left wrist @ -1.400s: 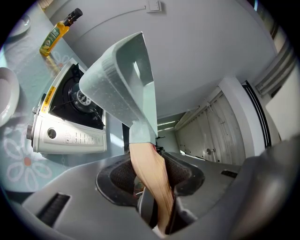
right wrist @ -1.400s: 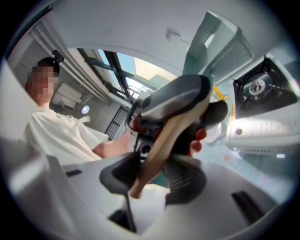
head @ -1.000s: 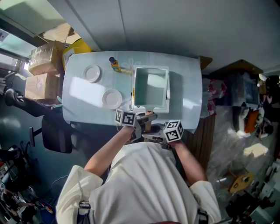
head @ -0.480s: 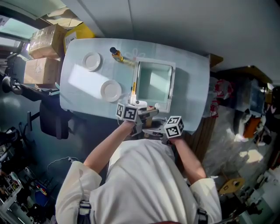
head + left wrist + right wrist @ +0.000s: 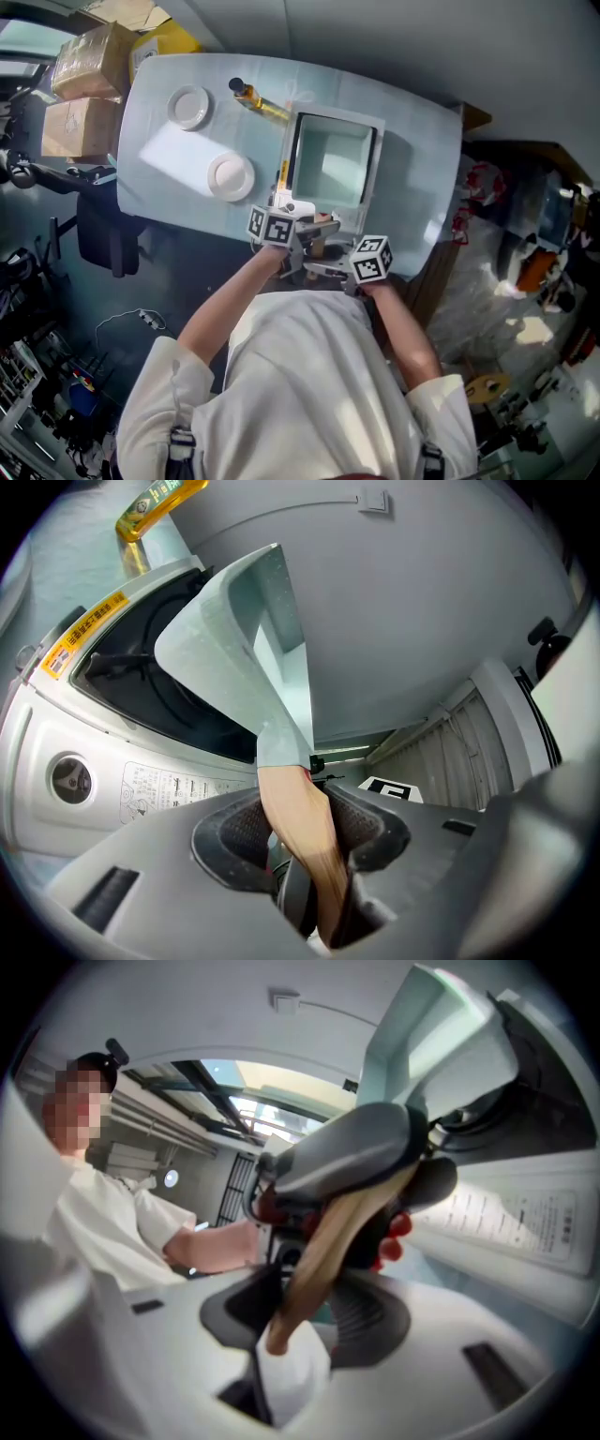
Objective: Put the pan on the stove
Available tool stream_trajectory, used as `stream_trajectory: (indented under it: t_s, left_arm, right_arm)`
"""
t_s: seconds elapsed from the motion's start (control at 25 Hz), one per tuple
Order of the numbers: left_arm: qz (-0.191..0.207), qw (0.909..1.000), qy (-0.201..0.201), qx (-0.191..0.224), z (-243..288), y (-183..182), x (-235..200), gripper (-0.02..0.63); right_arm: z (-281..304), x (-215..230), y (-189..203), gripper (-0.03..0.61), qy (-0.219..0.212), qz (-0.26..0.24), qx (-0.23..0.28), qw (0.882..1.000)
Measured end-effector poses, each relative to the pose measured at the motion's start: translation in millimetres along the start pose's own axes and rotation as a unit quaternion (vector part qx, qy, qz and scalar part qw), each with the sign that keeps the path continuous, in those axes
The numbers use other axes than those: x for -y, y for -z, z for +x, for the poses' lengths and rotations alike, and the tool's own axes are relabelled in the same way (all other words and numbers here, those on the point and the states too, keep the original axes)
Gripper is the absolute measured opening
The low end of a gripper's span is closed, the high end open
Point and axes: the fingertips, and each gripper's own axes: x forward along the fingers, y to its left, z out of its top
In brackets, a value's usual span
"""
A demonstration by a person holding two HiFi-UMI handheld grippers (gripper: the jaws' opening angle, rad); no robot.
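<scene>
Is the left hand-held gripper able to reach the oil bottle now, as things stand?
Probably not yet. The left hand-held gripper is shut on the pan's wooden handle, and the oil bottle stands beyond the stove.

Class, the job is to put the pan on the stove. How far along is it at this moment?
Done: the left gripper and right gripper are clamped on the wooden handle. In hand: the pan is held above the stove, not yet resting on it. Left: lower it flat onto the stove and let go.
</scene>
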Motion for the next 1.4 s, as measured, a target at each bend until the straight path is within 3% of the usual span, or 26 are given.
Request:
stream_trajectory:
  t_s: [0.72,1.4]
  left_arm:
    - [-0.017,0.9998,-0.005,-0.010,10.2,3.6,-34.4,0.183]
    - [-0.029,0.9992,0.022,-0.016,9.4,-0.1,-38.7,0.186]
  right_arm:
    - [3.7,31.9,7.4,0.175,0.005,0.027,-0.004,1.000]
    - [9.6,37.4,2.0,0.173,0.002,0.029,0.003,1.000]
